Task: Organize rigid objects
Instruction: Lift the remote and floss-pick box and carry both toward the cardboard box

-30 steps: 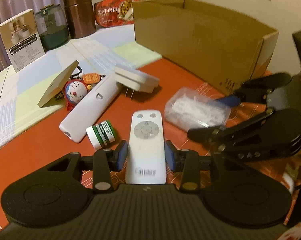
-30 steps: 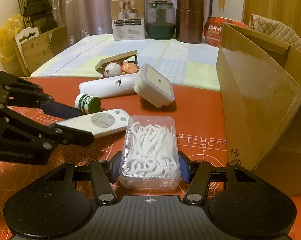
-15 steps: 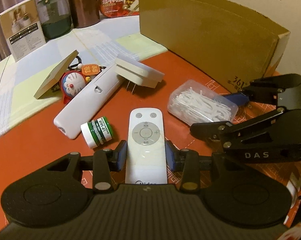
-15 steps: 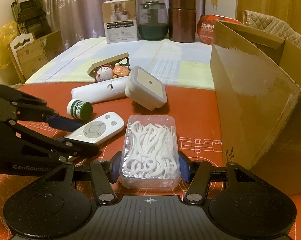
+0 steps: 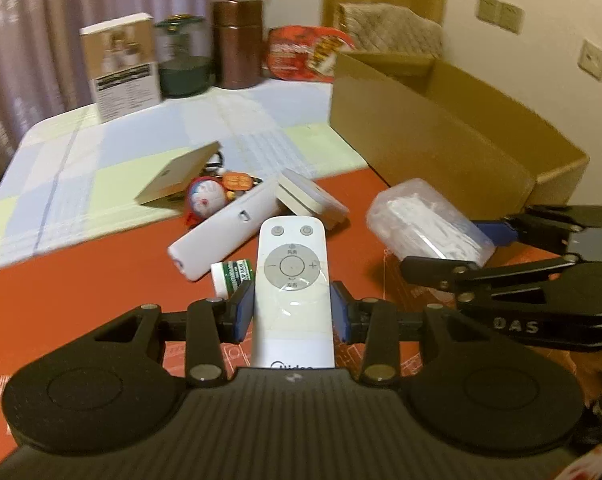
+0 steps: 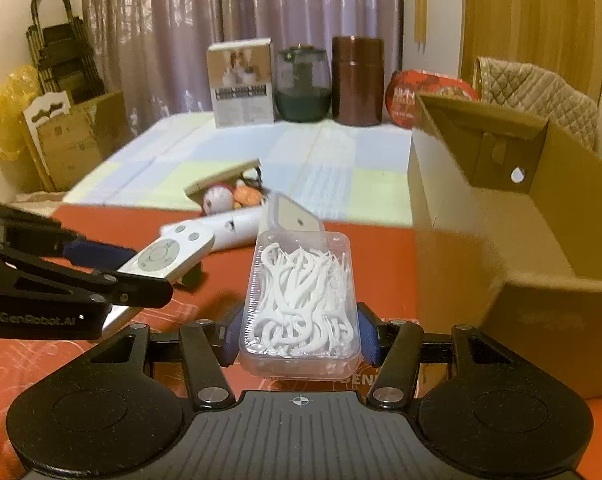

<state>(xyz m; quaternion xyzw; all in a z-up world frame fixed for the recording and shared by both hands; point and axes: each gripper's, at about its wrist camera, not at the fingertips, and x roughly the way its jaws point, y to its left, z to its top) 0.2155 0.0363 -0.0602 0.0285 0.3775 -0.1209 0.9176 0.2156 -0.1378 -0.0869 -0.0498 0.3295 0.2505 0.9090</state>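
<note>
1. My left gripper point(image 5: 292, 312) is clamped on the white remote point(image 5: 292, 280), held above the red mat point(image 5: 61, 300).
2. My right gripper point(image 6: 299, 336) is clamped on the clear floss-pick box point(image 6: 301, 300), raised beside the open cardboard box point(image 6: 541, 240).

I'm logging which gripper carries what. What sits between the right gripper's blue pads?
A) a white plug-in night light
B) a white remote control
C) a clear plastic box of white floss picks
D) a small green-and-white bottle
C: in the right wrist view the clear plastic box of white floss picks is clamped between the right gripper pads, while the left gripper holds the white remote control.
</note>
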